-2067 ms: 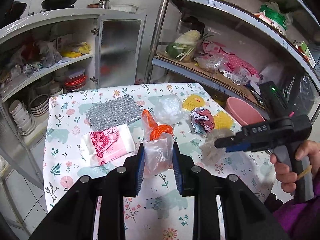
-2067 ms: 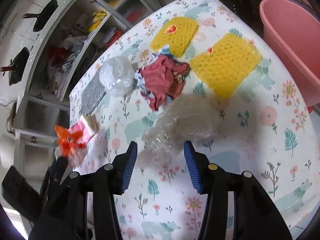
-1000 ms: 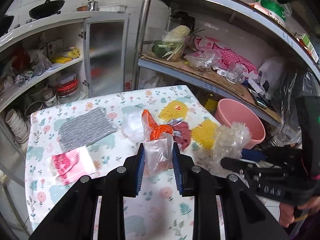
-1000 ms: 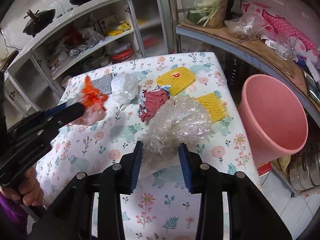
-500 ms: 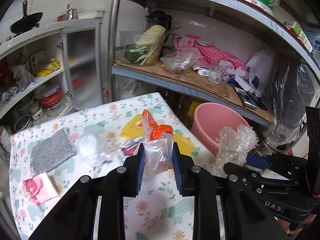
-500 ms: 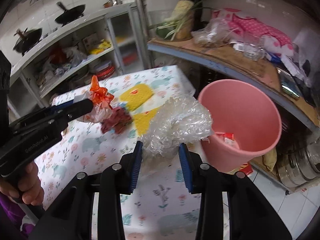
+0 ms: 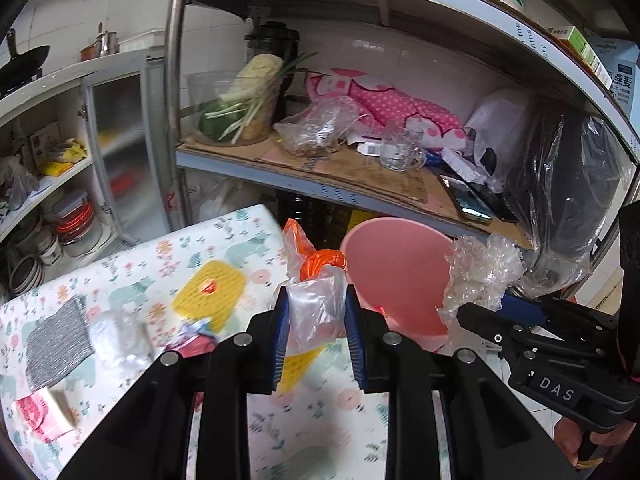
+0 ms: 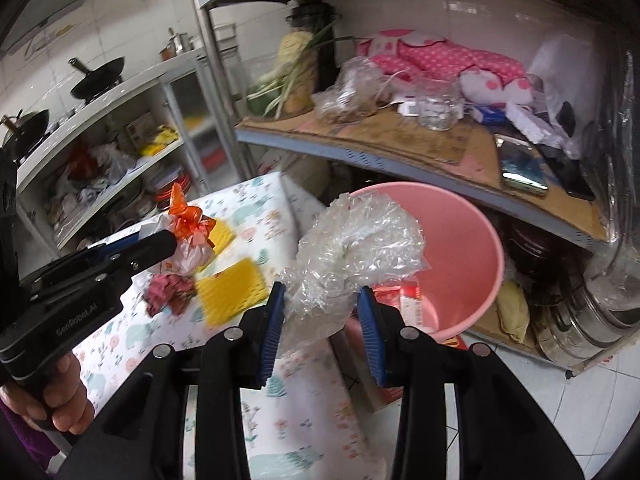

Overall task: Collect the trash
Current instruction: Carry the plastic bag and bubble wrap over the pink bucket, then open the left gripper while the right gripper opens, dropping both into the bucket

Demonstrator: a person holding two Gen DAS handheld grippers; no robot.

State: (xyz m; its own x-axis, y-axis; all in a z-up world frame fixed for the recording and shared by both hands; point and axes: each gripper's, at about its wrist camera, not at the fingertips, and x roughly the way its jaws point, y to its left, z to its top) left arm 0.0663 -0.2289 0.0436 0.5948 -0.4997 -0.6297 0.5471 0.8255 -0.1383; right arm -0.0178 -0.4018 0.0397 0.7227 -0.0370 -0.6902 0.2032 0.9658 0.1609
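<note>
The left gripper (image 7: 316, 328) has its blue-padded jaws clenched on a small clear plastic bag knotted with orange film (image 7: 314, 300), held above the edge of the floral-patterned surface (image 7: 132, 280). Beside it, the right gripper (image 8: 320, 328) grips a crumpled wad of clear plastic wrap (image 8: 356, 248) over the near rim of the round pink plastic bucket (image 8: 476, 280). On the surface lie two yellow mesh pads (image 7: 210, 288) and a crumpled dark red wrapper (image 8: 168, 288). Beyond the bucket stands a cluttered metal shelf rack (image 7: 312, 184).
</note>
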